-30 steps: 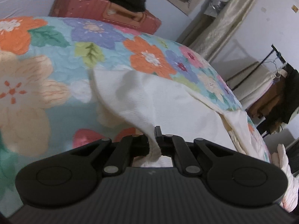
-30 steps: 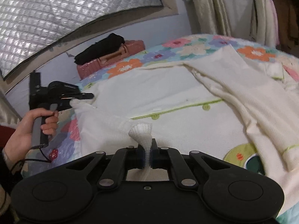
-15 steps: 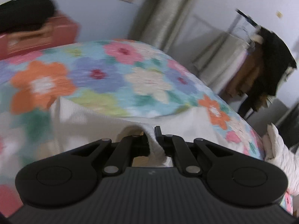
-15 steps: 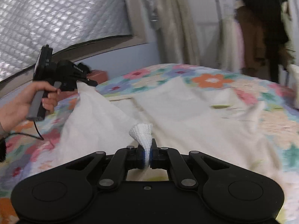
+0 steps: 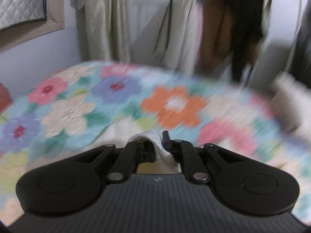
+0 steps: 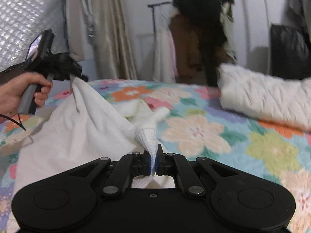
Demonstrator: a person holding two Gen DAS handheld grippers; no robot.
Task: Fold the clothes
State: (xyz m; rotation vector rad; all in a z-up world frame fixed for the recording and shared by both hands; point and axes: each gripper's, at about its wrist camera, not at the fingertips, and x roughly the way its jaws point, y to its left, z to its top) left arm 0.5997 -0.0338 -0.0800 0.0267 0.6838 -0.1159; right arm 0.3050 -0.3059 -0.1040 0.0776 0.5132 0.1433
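Note:
A cream knit garment (image 6: 77, 128) hangs stretched between my two grippers above the floral bedspread (image 6: 223, 136). My right gripper (image 6: 153, 161) is shut on a bunched corner of the garment, which sticks up between its fingers. My left gripper (image 5: 159, 145) is shut on another fold of the same white cloth (image 5: 163, 151). In the right wrist view the left gripper (image 6: 77, 74) is held by a hand (image 6: 21, 91) at the left, with the cloth hanging down from it. The left wrist view is blurred by motion.
A white quilted pillow (image 6: 272, 101) lies on the right of the bed. Behind the bed stand a clothes rack with dark and brown coats (image 6: 200, 42), beige curtains (image 6: 110, 38) and a silver quilted window cover (image 6: 23, 19). A red case (image 5: 3, 99) shows at the left edge.
Both grippers have lifted the garment off the bed and swung toward the foot of the bed. The buttoned front and sleeves that lay spread out are now out of view.

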